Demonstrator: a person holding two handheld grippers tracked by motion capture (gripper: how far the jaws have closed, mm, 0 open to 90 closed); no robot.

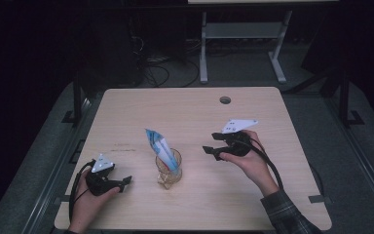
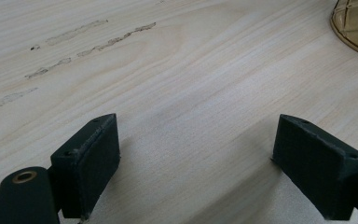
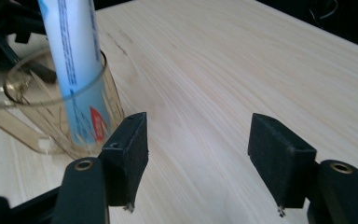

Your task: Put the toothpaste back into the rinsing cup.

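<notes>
Dark floor and tangled cables surround the pale wooden table (image 1: pixel 185 112) in the high view, with a white desk frame (image 1: pixel 243 34) standing behind it at the top of the frame. At lower centre I see an amber glass mug (image 1: pixel 169 168) with a blue and white tube (image 1: pixel 159 148) standing in it, leaning toward the upper left. I take that tube as already dropped in, since neither tool touches it. My left gripper (image 1: pixel 125 182) rests low at the lower left, jaws aimed at the mug. My right gripper (image 1: pixel 212 151) hangs to the right of centre, also facing the mug but apart from it. A round cable hole (image 1: pixel 225 100) sits near the far edge, well out of the way.

Through the left gripper view, both pads (image 2: pixel 91 158) stand wide apart with bare wood between them, holding nothing. The mug's rim (image 2: pixel 356 25) clips the upper right corner, so it lies off to one side rather than in line. Faint scuff marks (image 2: pixel 74 42) cross the upper left.

Through the right gripper view, the jaws stand well apart, again with bare table between the pads (image 3: pixel 130 149). The mug (image 3: pixel 37 121) sits at the left edge, just behind the left pad, and the tube (image 3: pixel 72 60) rises out of it past the top of the frame. Nothing blocks a reach; the mug's wall is the one thing I would bump.
</notes>
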